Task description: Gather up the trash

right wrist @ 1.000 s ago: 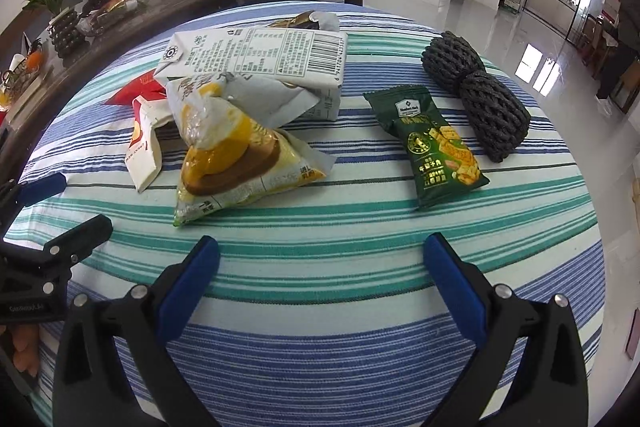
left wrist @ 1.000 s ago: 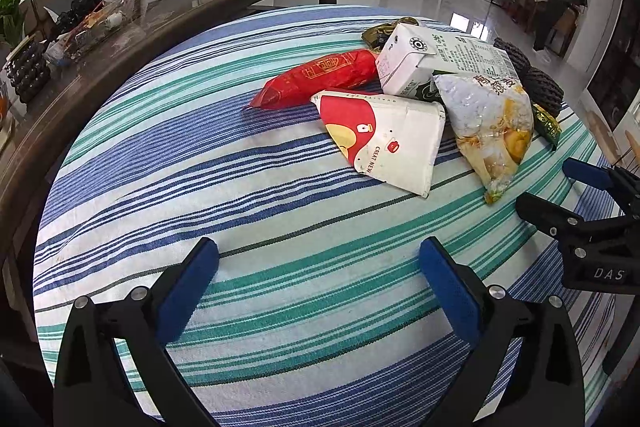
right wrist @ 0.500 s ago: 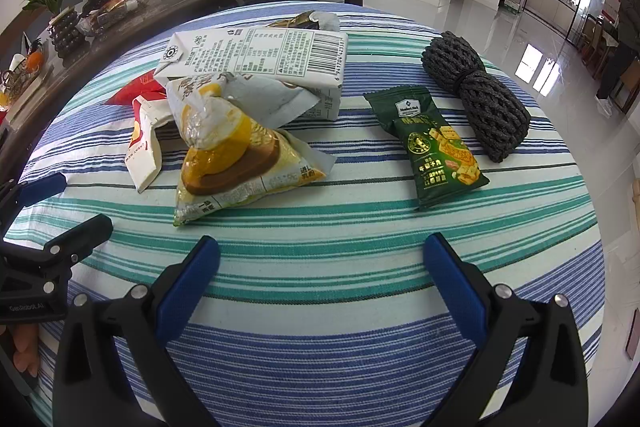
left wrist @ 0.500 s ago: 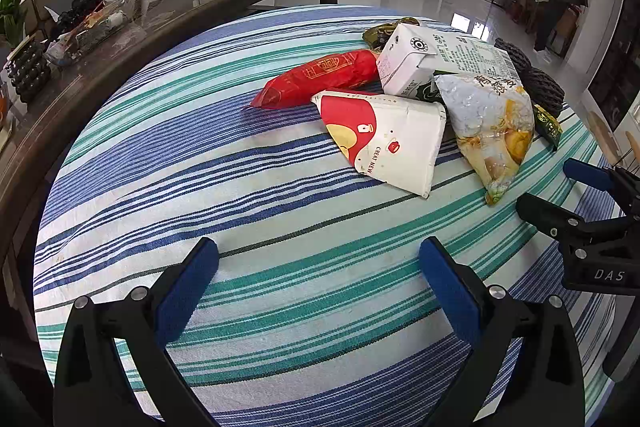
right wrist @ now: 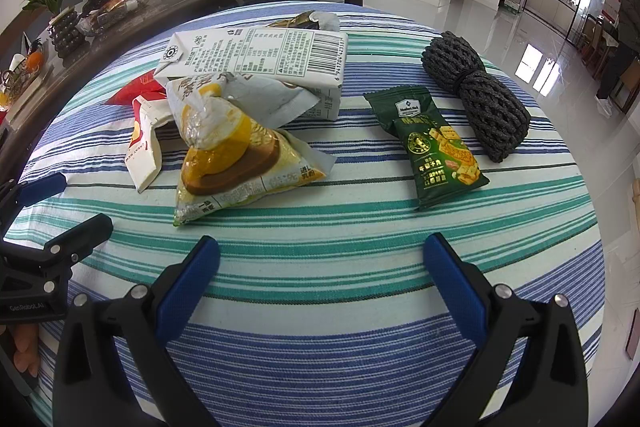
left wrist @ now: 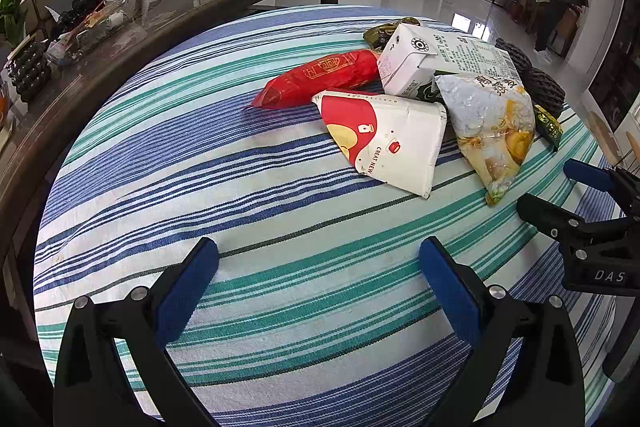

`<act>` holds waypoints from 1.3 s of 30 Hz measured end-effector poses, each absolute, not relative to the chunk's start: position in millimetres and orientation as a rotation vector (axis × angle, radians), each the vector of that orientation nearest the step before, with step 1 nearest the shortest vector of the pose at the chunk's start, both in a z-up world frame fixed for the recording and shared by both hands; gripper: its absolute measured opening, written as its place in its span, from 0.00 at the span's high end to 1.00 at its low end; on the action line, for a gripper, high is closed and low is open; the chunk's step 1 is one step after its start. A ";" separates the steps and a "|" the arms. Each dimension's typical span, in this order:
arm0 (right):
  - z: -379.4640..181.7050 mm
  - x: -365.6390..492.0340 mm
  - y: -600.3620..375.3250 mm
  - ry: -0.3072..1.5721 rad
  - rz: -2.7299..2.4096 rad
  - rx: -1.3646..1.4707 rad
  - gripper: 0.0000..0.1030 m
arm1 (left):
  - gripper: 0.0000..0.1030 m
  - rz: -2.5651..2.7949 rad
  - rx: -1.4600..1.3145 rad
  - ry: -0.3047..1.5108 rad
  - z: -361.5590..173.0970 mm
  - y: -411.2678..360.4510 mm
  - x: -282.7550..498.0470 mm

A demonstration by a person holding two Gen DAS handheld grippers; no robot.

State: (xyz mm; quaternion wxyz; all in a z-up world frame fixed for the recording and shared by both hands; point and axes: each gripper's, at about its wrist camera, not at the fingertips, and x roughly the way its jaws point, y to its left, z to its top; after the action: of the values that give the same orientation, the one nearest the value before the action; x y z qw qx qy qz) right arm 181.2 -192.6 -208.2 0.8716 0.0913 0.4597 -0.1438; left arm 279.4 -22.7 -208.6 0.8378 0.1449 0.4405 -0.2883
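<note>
From the left wrist camera, the left gripper [left wrist: 318, 267] hangs low over the striped tablecloth [left wrist: 168, 163] with its blue-padded fingers spread wide and nothing between them. Taking the milk carton [left wrist: 436, 65] as the landmark, the trash sits in a loose heap around it: a red wrapper [left wrist: 320, 78] lies just to the left of the carton, a folded white and red paper bag [left wrist: 390, 143] lies in front of it, and a yellow and silver bread bag [left wrist: 494, 125] leans against its right front corner. The right gripper [left wrist: 576, 191] shows at the right edge, in front of and to the right of the carton, its fingers apart. From the right wrist camera, the right gripper [right wrist: 322, 265] also hovers over the cloth, fingers spread and empty. Here the milk carton [right wrist: 260, 57] lies on its side, the bread bag [right wrist: 232, 159] resting against its front and the paper bag [right wrist: 146, 143] to the carton's front left. A green snack packet [right wrist: 434, 143] lies flat to the right of the carton, and a bundle of dark foam netting [right wrist: 478, 95] lies beyond that packet, further right of the carton.
</note>
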 end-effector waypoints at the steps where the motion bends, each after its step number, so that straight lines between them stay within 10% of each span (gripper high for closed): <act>1: -208.3 181.4 -192.6 0.961 -0.300 0.191 0.04 | 0.04 -0.610 0.307 0.932 -208.5 -22.7 279.7; 39: -208.7 181.1 -192.5 0.961 -0.302 0.187 0.04 | 0.04 -0.628 0.297 0.932 -209.5 -17.7 281.7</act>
State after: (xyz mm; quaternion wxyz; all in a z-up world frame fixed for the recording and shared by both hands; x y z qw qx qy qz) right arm 181.1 -192.5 -208.7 0.8716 0.0896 0.4599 -0.1444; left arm 281.7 -17.7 -209.5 0.8358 0.1403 0.4402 -0.2966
